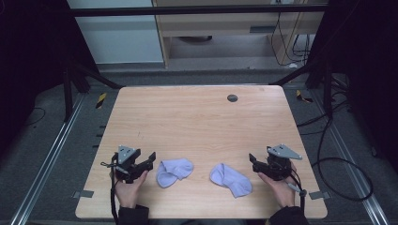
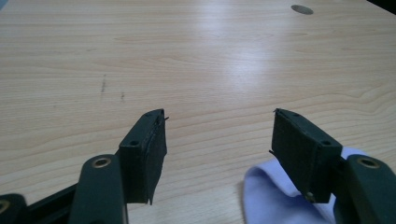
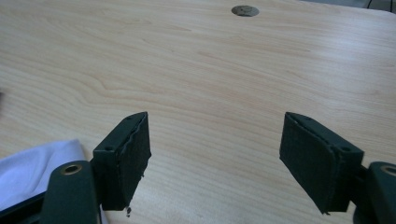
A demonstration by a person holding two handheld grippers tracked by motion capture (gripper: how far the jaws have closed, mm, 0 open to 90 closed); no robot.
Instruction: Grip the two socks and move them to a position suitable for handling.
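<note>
Gripper number one, the left gripper (image 1: 151,158), sits low at the near left of the pale wooden tabletop (image 1: 197,117), held in a person's left hand (image 1: 127,190), its two black jaws spread wide with nothing between them. In the left gripper view those jaws frame bare wood, and the edge of a lavender sock shows just beside and partly behind the jaw on the right of that picture, not pinched by it. Two socks lie on the tabletop between the two grippers, both light lavender and both crumpled: the left sock (image 1: 173,171) rests just beside the left gripper, and the right sock (image 1: 231,180) lies a little nearer the front edge, close to the right gripper (image 1: 252,162). The two socks are apart from each other, with a strip of bare wood between them. A small round grey disc (image 1: 232,98) is set into the far middle of the tabletop, well apart from everything else, one of its kind. The right gripper, held in the person's right hand (image 1: 281,187), is likewise released, jaws wide and empty; in the right gripper view a corner of the pale sock peeks in at the lower left, beside the jaw on that side and outside the gap. Each gripper carries one grey three-cornered plate and trails one black cable toward the near edge.
</note>
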